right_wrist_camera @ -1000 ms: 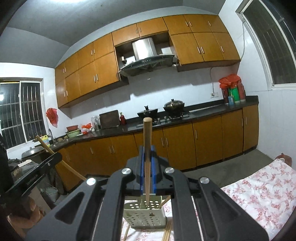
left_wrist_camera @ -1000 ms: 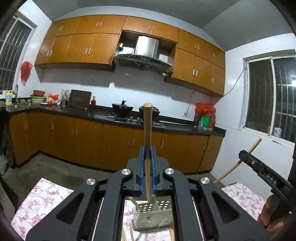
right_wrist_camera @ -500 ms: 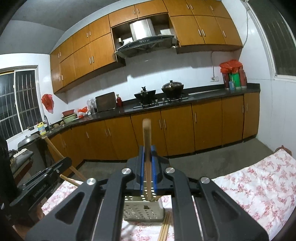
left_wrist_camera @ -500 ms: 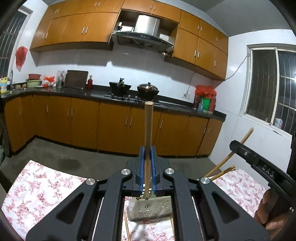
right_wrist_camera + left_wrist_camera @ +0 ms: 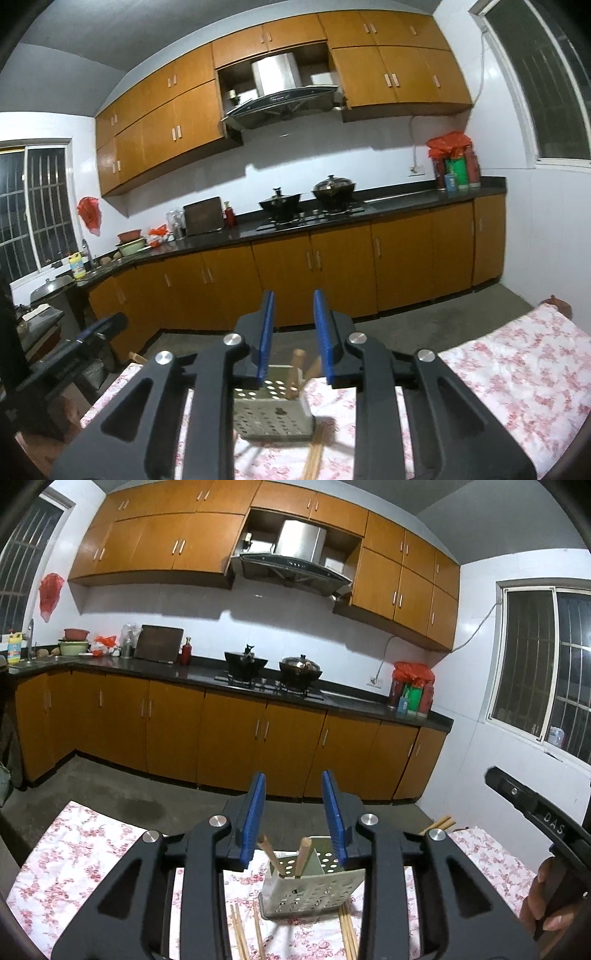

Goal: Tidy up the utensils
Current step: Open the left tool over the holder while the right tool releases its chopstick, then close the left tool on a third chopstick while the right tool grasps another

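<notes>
Both wrist cameras sit low over the table, facing the perforated holder (image 5: 314, 886) and kitchen counter (image 5: 369, 214).

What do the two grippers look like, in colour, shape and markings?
Both the left gripper and the right gripper have a matte black frame with triangular cut-outs, round silver bolts and two flat blue pads. In the left view, the right gripper's black body shows white letters "DAS".

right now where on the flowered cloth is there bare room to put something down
Free: the flowered cloth left of the left hand-held gripper, out to its floor-side edge, and the wide stretch right of the right hand-held gripper, around. Crowded: around the perforated holder, with loose chopsticks lying on both sides of its base.
</notes>
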Demonstrator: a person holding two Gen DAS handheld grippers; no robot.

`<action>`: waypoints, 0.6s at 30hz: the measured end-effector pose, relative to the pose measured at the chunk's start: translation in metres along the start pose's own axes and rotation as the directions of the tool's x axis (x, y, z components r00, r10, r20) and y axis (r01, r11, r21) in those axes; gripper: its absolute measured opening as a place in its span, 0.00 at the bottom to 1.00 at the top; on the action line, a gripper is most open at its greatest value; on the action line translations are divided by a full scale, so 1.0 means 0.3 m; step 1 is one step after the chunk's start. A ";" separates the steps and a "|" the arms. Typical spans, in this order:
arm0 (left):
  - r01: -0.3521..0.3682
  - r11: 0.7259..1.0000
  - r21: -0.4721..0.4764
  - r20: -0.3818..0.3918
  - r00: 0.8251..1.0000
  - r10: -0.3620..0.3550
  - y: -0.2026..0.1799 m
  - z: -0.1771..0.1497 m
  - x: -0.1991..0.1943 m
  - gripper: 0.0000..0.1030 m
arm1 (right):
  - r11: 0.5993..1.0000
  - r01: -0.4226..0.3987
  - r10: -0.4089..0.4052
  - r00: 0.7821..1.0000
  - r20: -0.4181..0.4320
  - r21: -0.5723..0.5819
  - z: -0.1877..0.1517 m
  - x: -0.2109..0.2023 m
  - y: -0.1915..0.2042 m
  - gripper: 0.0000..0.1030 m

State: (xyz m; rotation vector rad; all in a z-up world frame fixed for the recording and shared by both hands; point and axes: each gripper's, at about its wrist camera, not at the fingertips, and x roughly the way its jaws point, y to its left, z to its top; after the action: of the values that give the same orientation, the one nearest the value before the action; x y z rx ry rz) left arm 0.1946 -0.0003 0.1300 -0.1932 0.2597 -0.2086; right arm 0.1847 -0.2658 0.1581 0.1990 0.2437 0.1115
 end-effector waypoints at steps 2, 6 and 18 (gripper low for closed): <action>-0.013 1.000 0.000 0.005 1.000 0.013 0.015 -0.005 -0.032 0.32 | 0.999 0.031 -0.031 0.999 -0.012 0.020 -0.023 -0.038 -0.045 0.26; -0.076 0.997 0.003 -0.018 0.997 0.076 0.064 -0.059 -0.092 0.33 | 0.993 0.104 -0.098 0.991 -0.096 0.054 -0.133 -0.071 -0.143 0.27; -0.212 0.977 0.031 -0.377 0.902 0.208 0.208 -0.454 -0.032 0.34 | 0.996 0.047 0.010 0.816 -0.578 0.082 -0.690 0.088 -0.137 0.19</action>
State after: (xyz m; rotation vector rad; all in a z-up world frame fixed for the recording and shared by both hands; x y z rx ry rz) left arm 0.1596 0.0398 -0.0105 -0.1329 0.6646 -0.0266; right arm 0.1619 -0.2646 -0.0534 0.2525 0.8652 0.1400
